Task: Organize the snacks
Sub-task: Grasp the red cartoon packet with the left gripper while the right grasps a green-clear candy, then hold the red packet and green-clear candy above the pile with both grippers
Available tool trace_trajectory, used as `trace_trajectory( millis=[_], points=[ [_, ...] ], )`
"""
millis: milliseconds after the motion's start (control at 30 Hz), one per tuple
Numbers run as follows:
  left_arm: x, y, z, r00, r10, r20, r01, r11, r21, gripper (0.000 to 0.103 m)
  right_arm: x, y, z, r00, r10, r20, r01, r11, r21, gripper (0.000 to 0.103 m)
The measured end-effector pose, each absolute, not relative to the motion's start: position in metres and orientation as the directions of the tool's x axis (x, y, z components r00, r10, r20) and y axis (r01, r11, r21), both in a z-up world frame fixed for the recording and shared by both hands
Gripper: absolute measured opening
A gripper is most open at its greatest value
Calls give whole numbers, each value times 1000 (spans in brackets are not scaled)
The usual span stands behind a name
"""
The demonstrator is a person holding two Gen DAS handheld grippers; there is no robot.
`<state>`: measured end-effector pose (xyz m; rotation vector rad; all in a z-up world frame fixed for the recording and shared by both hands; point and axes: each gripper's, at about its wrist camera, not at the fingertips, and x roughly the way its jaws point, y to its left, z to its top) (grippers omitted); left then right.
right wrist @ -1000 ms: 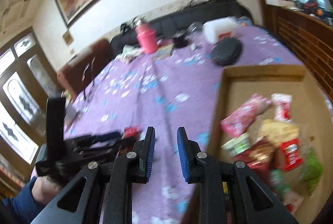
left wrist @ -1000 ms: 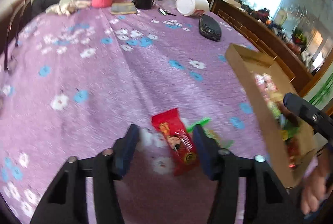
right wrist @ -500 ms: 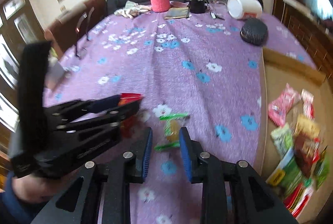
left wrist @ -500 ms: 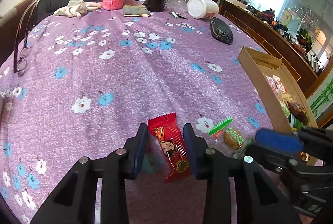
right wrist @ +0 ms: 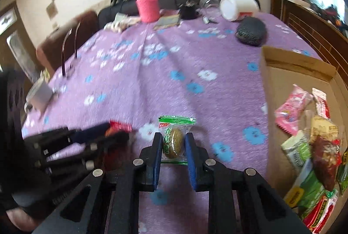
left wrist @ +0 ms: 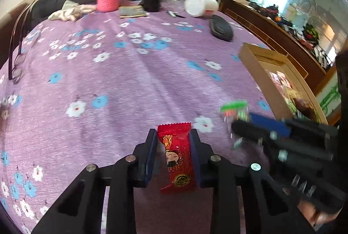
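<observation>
Both claws have just closed, the left gripper (left wrist: 173, 154) pinching a red candy wrapper (left wrist: 176, 158), the right gripper (right wrist: 173, 152) a green-sealed snack packet (right wrist: 175, 140), the last loose ones beside the part-filled cardboard box (right wrist: 298, 64).

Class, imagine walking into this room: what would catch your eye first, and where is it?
The purple flowered tablecloth fills both views. Near its front edge, the left gripper has just closed on a red snack packet, and the right gripper on a green-edged clear packet. A cardboard box of snacks sits right.
</observation>
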<state>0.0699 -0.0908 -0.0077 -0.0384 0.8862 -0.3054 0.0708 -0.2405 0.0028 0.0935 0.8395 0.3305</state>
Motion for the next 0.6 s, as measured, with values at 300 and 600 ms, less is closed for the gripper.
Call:
trace_trajectory(
  millis=[300, 600],
  points=[
    [64, -96, 2, 627, -303, -717, 257, 950, -177, 28, 62, -248, 19, 677, 372, -635, -258, 928, 269, 22],
    [57, -111, 10, 672, -269, -690, 279, 955, -101, 28, 57, -247, 24, 719, 350, -601, -256, 937, 238, 22]
  ],
)
